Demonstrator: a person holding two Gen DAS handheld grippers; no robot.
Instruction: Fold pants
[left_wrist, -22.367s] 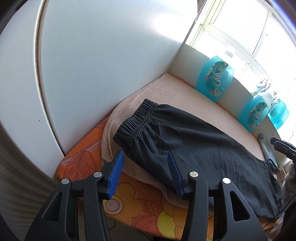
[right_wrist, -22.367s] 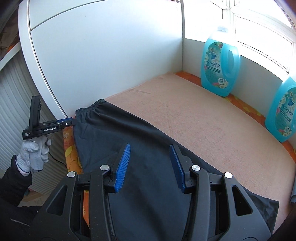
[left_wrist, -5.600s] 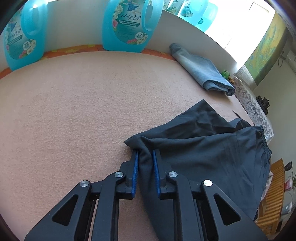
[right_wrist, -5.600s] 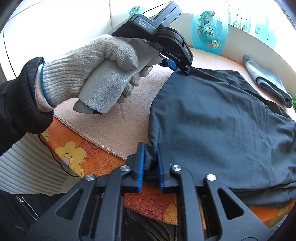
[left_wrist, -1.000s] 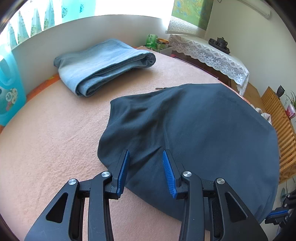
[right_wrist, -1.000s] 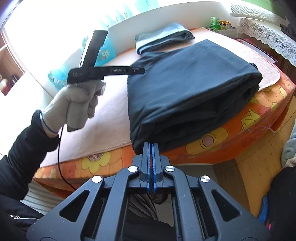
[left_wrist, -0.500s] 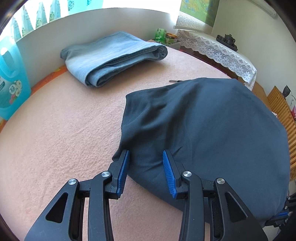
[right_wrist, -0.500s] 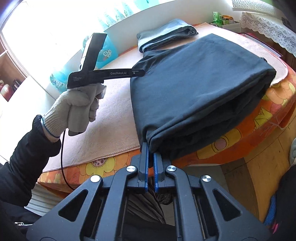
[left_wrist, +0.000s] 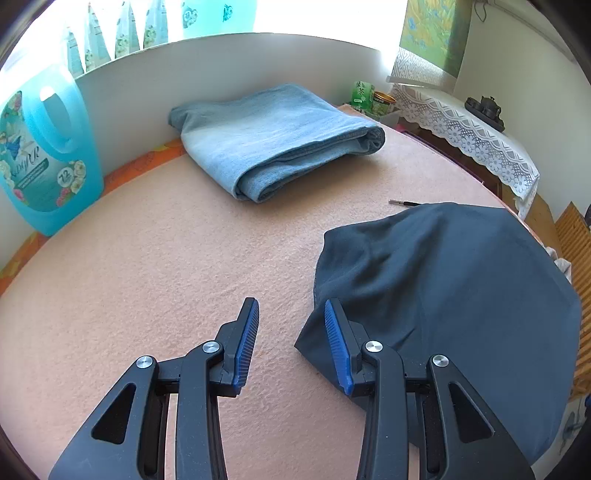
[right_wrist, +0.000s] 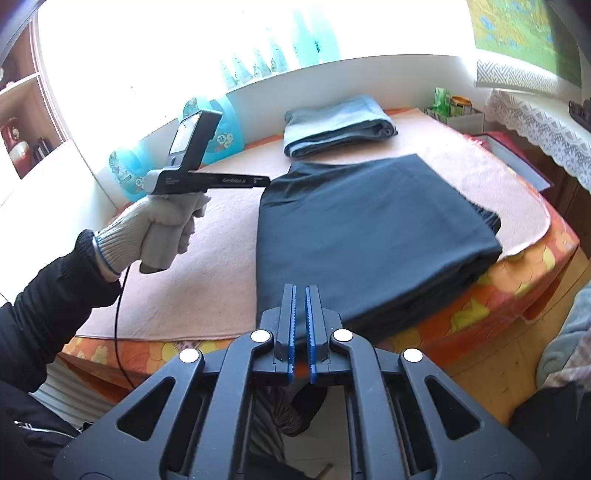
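The left gripper (left_wrist: 291, 332) has slid off the pants (left_wrist: 454, 295), jaws spread over bare blanket (left_wrist: 147, 258). The right gripper (right_wrist: 300, 325) is pressed nearly together, empty. Folded jeans (left_wrist: 273, 136) and a bottle (left_wrist: 40, 162) lie beyond.

Two wrist views, shared dark pants (left_wrist: 461, 295)

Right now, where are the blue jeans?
The folded blue jeans lie at the far side of the pink blanket, against the white wall, between the blue detergent bottle and the folded dark pants.
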